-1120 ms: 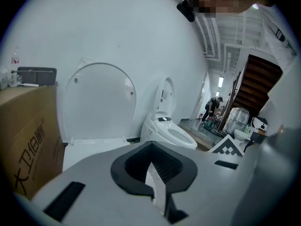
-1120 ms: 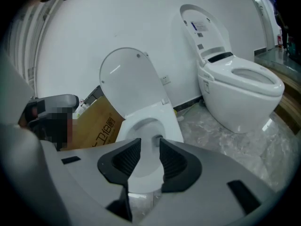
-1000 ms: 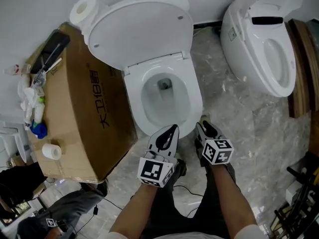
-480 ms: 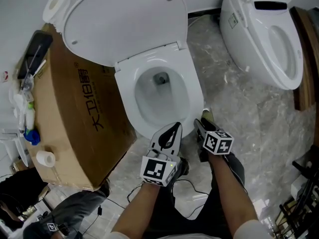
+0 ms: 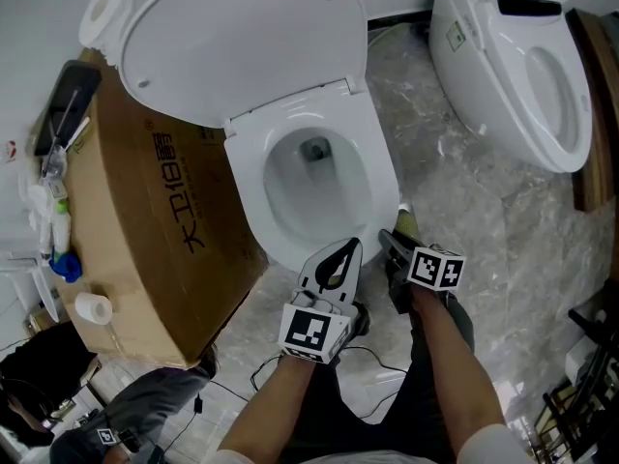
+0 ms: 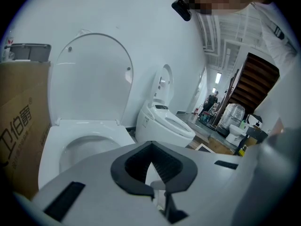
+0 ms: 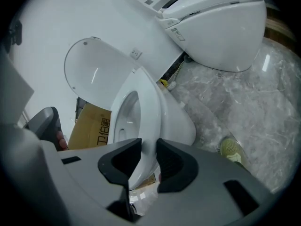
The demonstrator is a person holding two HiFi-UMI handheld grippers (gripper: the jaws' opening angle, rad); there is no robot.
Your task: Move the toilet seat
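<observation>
Right gripper (image 7: 148,147) jaws just closing, clamped on toilet seat (image 7: 141,107) front rim; seat runs up-frame toward lid (image 5: 242,42). Left gripper (image 6: 151,144) closed, empty.

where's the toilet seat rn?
Head view centre: toilet seat is down on the bowl, lid raised behind, cardboard box at its left. Its front edge is between the jaws of the right gripper, which have just been closing.
</observation>
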